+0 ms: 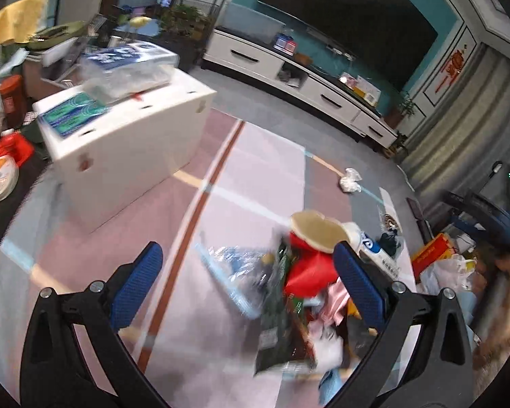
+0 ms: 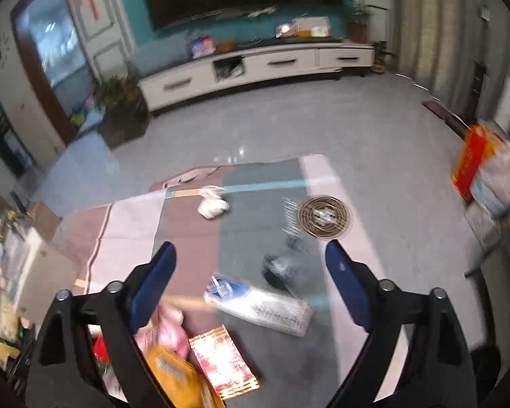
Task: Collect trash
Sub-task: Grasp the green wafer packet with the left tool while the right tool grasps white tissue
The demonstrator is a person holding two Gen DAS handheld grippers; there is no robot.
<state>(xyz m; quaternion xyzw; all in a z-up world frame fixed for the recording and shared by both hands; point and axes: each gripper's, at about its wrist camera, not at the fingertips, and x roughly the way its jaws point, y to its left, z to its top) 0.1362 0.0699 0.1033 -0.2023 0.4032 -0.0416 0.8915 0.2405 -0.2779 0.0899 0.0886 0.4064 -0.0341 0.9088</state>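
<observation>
Left wrist view: the left gripper (image 1: 246,273) is spread wide and grasps nothing, with a blurred trash pile (image 1: 299,292) on the rug (image 1: 255,170) between its fingers toward 5 o'clock, a white wad (image 1: 349,181) farther off at 1 o'clock and a white box (image 1: 129,149) at 10 o'clock. Right wrist view: the right gripper (image 2: 250,268) is likewise released, a white carton (image 2: 258,302) lying flat between its fingers, a red packet (image 2: 222,362) at 6 o'clock, the wad (image 2: 213,204) at 12 and a round coil (image 2: 324,217) at 1 o'clock
</observation>
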